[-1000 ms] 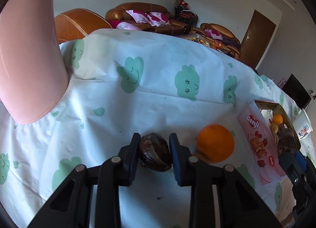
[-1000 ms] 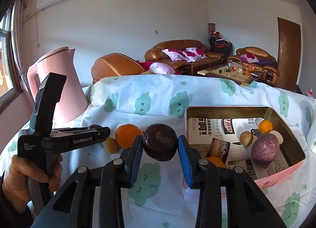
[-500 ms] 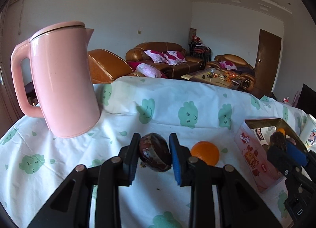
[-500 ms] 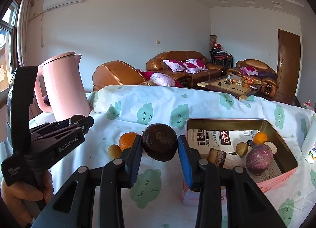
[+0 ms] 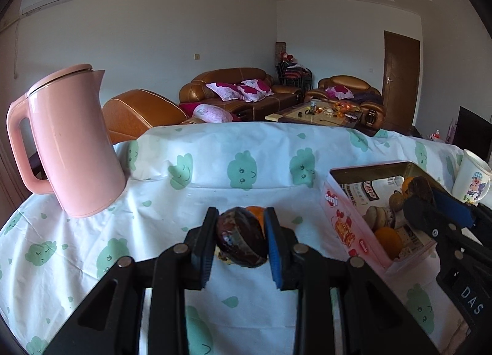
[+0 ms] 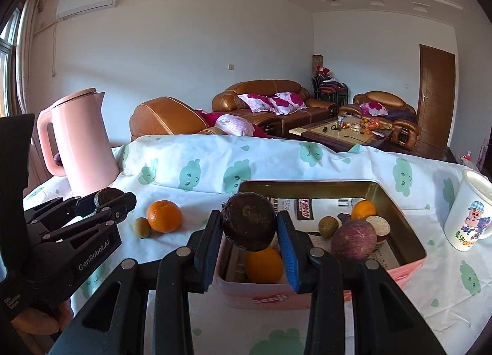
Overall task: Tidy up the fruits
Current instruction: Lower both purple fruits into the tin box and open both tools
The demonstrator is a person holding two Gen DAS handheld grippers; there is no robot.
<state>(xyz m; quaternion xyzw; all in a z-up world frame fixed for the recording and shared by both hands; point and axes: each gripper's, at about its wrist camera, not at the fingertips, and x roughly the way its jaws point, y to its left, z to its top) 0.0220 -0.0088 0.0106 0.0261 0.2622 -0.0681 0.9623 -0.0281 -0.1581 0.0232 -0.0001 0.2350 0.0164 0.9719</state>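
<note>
Left wrist view: the left gripper [image 5: 240, 239] is clamped on a dark brown round fruit [image 5: 241, 241], both pads pressed to its sides, held above the counter [image 5: 92, 232] with its white cloth printed in green clouds; an orange [image 5: 256, 212] shows just behind that fruit, mostly hidden by it; the pink tin [image 5: 347, 219], taken here as the landmark, stands to the right of the held fruit, open-topped, with several fruits and paper lining inside; the right gripper [image 5: 426, 198] is over the tin's interior, closed on a second dark fruit [image 5: 421, 187]; a pink kettle [image 5: 67, 143] stands well left of the tin, upright; a white mug [image 5: 470, 178] stands just beyond the tin's right side.

Right wrist view: the right gripper [image 6: 249, 229] grips a dark round fruit [image 6: 249, 221], which hangs above the tin [image 6: 409, 259] at its near left corner; inside the tin lie an orange fruit [image 6: 264, 264] directly below the held one, a purple fruit [image 6: 353, 241], a small green-brown fruit [image 6: 328, 226] and a small orange one [image 6: 363, 210]; left of the tin, on the counter [image 6: 200, 219], a mandarin [image 6: 164, 216] and a small olive-coloured fruit [image 6: 142, 227] touch; further left the left gripper [image 6: 104, 201] is closed on its dark fruit [image 6: 106, 195], a hand [image 6: 37, 321] visible at its handle; the kettle [image 6: 80, 146] is beyond it; the mug [image 6: 470, 213] is right of the tin.
</note>
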